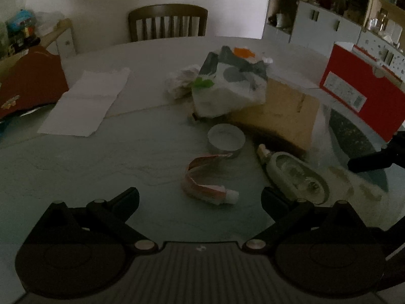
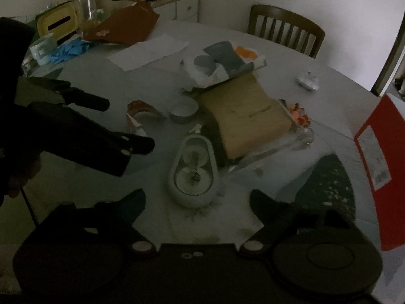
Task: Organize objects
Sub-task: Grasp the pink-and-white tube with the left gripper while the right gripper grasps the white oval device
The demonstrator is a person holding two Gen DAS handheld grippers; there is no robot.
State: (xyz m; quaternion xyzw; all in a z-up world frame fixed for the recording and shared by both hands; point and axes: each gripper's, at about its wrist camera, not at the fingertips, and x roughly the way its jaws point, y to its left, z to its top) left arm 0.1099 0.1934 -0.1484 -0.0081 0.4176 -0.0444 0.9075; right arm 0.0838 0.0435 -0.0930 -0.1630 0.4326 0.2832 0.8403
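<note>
On the pale round table [image 1: 157,58], a bent, half-squeezed tube [image 1: 206,177] with a white cap was seen lying just ahead of the left tool [image 1: 200,197], whose jaws were spread wide with nothing held between them. Just beyond the tube a short white ring-shaped tape roll [image 1: 226,140] was placed, and to its right an oval, pale green container [image 2: 193,171] with a clear lid was set on a light cloth, directly ahead of the right tool [image 2: 197,200], which was likewise held wide and empty. Behind these, a flat brown cardboard parcel [image 2: 243,116] was seen, with a crumpled patterned bag [image 1: 227,83] resting on its far end. A white sheet of paper [image 1: 86,103] was laid further left on the table, a red box [image 1: 364,88] stood at the right edge, and a wooden chair [image 1: 168,21] was drawn up at the far side.
</note>
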